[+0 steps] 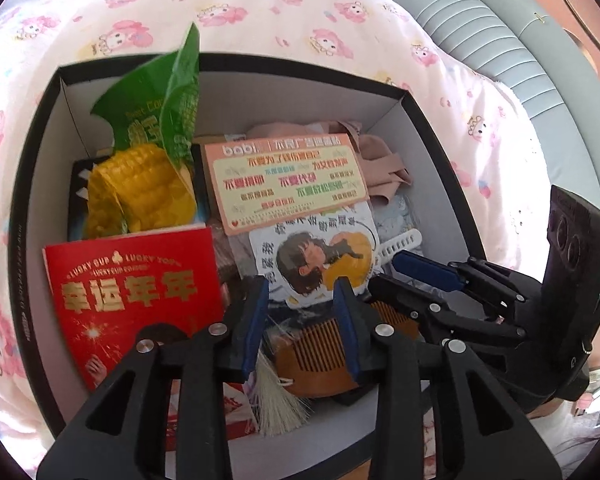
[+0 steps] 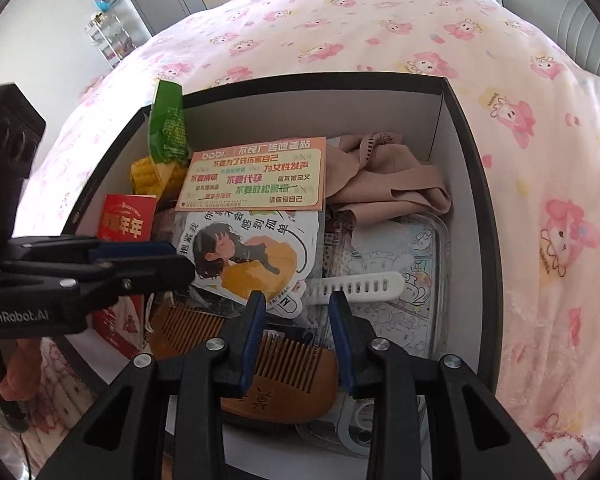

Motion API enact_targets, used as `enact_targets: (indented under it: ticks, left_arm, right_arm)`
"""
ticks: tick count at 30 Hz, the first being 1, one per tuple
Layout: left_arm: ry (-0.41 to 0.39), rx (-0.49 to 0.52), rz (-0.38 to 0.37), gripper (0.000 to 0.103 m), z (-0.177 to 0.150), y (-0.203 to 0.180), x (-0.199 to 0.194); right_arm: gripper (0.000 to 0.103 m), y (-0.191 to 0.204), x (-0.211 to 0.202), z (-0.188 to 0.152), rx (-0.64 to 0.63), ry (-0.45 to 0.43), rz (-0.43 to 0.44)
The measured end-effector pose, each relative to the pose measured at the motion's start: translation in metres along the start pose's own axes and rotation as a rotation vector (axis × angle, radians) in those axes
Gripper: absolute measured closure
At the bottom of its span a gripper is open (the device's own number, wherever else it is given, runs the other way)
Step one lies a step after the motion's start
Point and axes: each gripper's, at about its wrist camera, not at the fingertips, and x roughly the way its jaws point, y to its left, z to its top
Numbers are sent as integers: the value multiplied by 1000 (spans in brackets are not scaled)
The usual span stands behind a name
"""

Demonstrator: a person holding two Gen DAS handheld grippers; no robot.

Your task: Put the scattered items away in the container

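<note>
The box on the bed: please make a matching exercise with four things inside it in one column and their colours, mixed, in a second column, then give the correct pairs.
Things in the box:
1. comb
2. strap with holes
3. booklet with gold letters
4. corn packet, upper part

Colours:
A. green
B. white
C. brown
D. red

Correct pairs: 1-C, 2-B, 3-D, 4-A.
</note>
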Motion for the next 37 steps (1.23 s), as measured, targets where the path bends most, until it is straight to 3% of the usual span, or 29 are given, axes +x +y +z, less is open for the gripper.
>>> enact_targets:
  ticks: [4, 5, 8, 9, 10, 11, 16, 20, 23, 25, 28, 33, 37]
  left_arm:
    - [-90, 52, 71, 62, 0, -7, -23]
    - [-116, 72, 104, 59, -2, -12, -32]
    - [-232, 76, 137, 53, -13, -19, -72]
    - [-270, 59, 127, 46, -18, -21, -86]
    - [-299, 48, 124, 29, -22, -24, -97]
    - [-339, 43, 130, 23, -29, -28, -114]
    - [-470, 74, 230, 2, -59, -54, -173]
    - [-493, 68, 248, 1, -81, -68, -188]
    - [-506, 74, 323, 1, -96, -76, -188]
    - [-512, 84, 301, 1, -104, -78, -188]
    - [-506, 76, 244, 1, -113, -80, -190]
    - [-530, 111, 334, 1, -120, -90, -193]
    - [-524, 116, 328, 1, -121, -92, -191]
  right_arm:
    - [70, 11, -18, 3, -59, -63, -78]
    - [64, 16, -28, 3, -76, -89, -106]
    - [60, 30, -67, 2, -71, -142, -187]
    - [57, 34, -80, 3, -63, -156, -195]
    - [43, 35, -95, 1, -49, -173, -198]
    - [26, 38, -111, -2, -38, -192, -206]
    - [22, 70, -170, -24, -41, -299, -240]
    - [21, 80, -196, -49, -15, -376, -214]
    - [21, 78, -207, -55, 13, -390, -207]
    - [21, 74, -210, -60, 52, -400, -207]
    - [21, 69, -206, -67, 102, -384, -190]
    - [21, 71, -195, -72, 102, -347, -176]
    - [21, 76, -199, -74, 88, -355, -165]
